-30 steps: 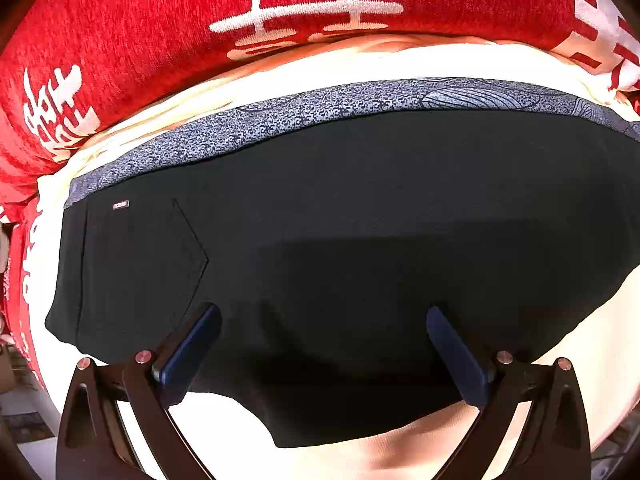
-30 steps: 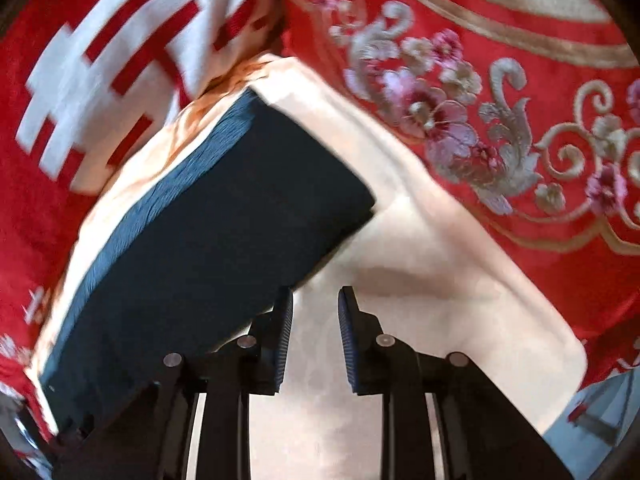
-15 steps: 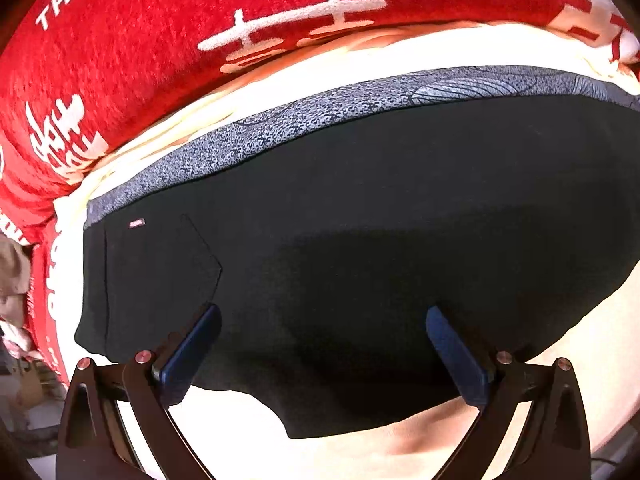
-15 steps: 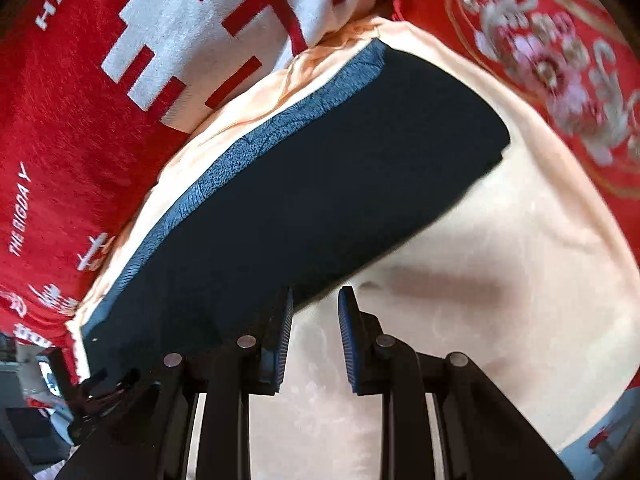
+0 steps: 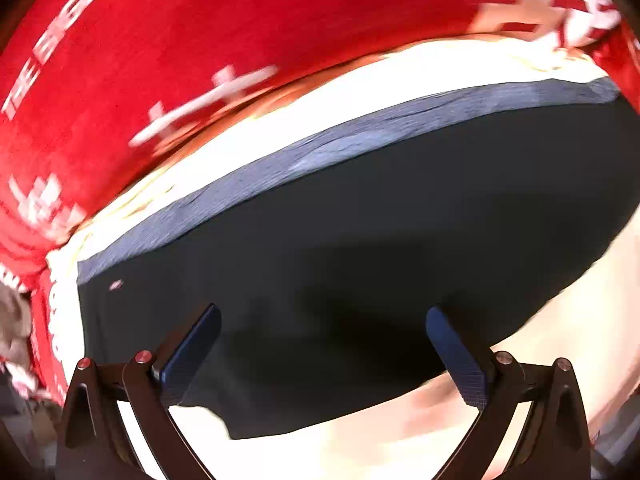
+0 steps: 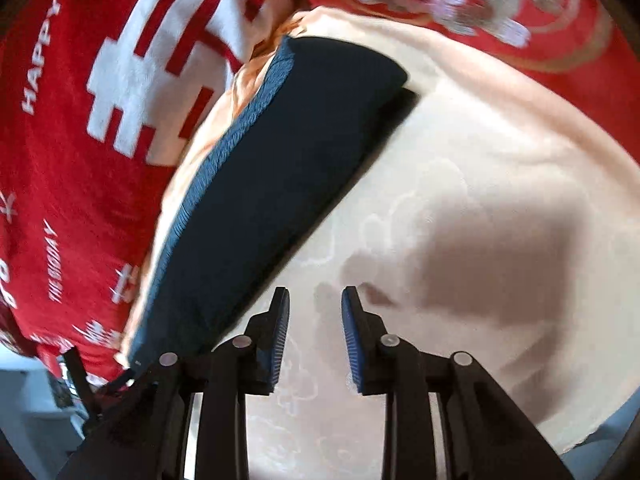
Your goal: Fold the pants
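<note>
The black pants (image 5: 380,248) lie folded flat on a cream sheet (image 5: 360,452), with a grey patterned waistband (image 5: 360,136) along the far edge. My left gripper (image 5: 324,320) is wide open above the near part of the pants, holding nothing. In the right wrist view the pants (image 6: 280,184) lie to the upper left. My right gripper (image 6: 314,300) hovers over the bare cream sheet (image 6: 480,160) beside the pants' near edge, its fingers a narrow gap apart and empty.
A red blanket with white characters (image 5: 200,40) is bunched behind the pants and also shows in the right wrist view (image 6: 80,120). A red embroidered floral cover (image 6: 480,8) lies at the far right. Room clutter (image 6: 40,400) shows beyond the bed's left edge.
Both cameras have swung: the left view shifted so the pants sit further right and tilted; the right gripper pulled away from the pants' edge over the sheet. Finger openings are unchanged.
</note>
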Tool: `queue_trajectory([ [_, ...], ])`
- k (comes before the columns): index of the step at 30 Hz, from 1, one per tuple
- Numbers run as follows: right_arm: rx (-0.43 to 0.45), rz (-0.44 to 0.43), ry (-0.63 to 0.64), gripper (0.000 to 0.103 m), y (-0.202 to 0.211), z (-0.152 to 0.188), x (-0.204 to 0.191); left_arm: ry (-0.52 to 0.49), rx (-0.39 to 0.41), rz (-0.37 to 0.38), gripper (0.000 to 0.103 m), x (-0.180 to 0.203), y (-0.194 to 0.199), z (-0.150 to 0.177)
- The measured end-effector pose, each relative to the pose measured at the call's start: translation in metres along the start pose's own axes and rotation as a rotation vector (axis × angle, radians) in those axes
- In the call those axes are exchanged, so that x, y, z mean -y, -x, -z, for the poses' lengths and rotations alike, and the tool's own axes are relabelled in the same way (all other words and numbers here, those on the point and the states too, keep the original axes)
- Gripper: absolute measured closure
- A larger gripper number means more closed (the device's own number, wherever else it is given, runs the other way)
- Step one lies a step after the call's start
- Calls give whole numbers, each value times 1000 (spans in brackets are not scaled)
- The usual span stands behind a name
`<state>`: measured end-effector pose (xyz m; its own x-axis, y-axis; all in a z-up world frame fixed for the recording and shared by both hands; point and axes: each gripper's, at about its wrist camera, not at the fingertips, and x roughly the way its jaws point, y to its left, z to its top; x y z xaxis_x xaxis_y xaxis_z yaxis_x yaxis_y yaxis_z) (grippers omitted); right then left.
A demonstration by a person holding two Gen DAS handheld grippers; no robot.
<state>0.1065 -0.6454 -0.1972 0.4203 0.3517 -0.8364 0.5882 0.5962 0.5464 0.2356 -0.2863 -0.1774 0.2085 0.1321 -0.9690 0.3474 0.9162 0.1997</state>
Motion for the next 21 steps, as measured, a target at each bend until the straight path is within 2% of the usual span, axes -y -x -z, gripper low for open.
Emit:
queue_trajectory([
  [2, 11, -48, -39, 61, 2, -2, 6, -22, 13, 28, 0, 19, 2, -9],
  [3, 23, -72, -57, 60, 3, -3, 9, -29, 19, 40, 0, 30, 2, -14],
  [6, 50, -112, -72, 59, 4, -10, 12, -18, 39, 67, 0, 58, 4, -29],
  [13, 76, -167, -135, 60, -12, -28, 24, 77, 47, 124, 0, 91, -4, -60],
  [16, 85, -193, -171, 60, -19, -29, 34, 92, 13, 123, 0, 101, -19, -61],
  [21, 166, -280, -185, 60, -34, -43, 37, 109, 59, 138, 0, 103, -21, -55],
])
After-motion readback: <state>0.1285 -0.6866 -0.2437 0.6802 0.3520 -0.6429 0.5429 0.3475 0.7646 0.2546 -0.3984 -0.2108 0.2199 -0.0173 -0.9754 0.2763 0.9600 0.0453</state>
